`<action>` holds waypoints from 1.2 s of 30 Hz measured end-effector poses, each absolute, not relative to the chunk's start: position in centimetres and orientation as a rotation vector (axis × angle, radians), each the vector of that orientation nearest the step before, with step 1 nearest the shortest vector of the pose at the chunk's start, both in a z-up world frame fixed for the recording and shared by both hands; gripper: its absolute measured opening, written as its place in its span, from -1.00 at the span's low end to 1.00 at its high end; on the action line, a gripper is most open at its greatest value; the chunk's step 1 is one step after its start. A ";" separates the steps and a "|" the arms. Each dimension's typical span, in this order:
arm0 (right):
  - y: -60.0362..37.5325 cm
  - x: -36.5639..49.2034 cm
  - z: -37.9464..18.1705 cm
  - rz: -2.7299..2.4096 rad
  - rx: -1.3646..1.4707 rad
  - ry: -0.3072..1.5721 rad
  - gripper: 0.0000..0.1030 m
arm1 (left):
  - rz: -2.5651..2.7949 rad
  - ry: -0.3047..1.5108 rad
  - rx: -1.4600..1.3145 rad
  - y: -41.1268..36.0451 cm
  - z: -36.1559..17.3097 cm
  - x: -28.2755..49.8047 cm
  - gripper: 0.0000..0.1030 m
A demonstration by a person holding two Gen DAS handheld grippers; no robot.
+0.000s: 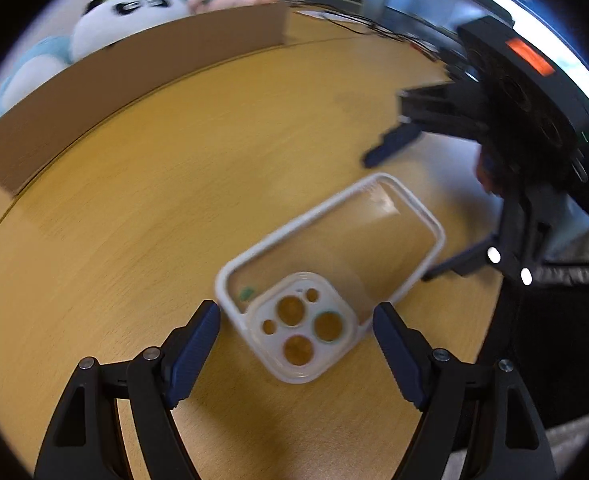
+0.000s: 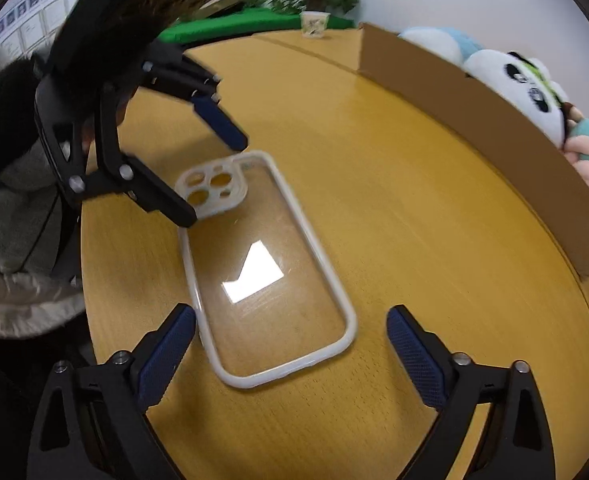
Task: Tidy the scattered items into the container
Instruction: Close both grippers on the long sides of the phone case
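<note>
Both grippers stand spread over the clear phone case (image 1: pixel 330 280), flat on the wooden table (image 1: pixel 134 240): left gripper (image 1: pixel 296 344) straddles its camera end, right gripper (image 2: pixel 290 344) its other end, neither pinching. We judge the pickup pending; closing squarely comes next. Cardboard box (image 2: pixel 494 136) with plush toys (image 2: pixel 514 80) stands well apart, path unobstructed.

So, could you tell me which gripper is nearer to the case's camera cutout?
Left. The left gripper straddles the camera cutout end of the phone case, jaws open; the right gripper straddles the opposite end.
</note>
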State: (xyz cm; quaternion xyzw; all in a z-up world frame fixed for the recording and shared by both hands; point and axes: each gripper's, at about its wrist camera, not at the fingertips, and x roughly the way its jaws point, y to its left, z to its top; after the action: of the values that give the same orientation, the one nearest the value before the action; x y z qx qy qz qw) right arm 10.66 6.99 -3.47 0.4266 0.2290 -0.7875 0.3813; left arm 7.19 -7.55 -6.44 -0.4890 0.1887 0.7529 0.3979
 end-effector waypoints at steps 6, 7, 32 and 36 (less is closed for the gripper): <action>8.8 10.2 -3.3 -1.887 1.020 0.615 0.67 | 1.782 0.744 -1.165 -5.2 -6.7 8.4 0.57; 9.0 10.1 -3.3 -1.869 1.007 0.626 0.65 | 1.776 0.764 -1.157 -5.0 -6.6 8.2 0.57; 11.4 11.1 -2.6 -1.526 0.947 0.826 0.60 | 1.472 0.894 -1.016 -1.4 -5.3 9.8 0.53; 11.6 11.6 -2.3 -1.554 0.934 0.834 0.59 | 1.491 0.937 -0.966 -1.6 -3.9 10.4 0.53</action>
State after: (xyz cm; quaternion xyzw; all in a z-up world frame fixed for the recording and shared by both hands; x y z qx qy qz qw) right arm 11.60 11.60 -2.31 0.3933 0.3512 -0.6543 0.5421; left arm 10.40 -1.59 -3.86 -0.4059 0.3934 0.6265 0.5366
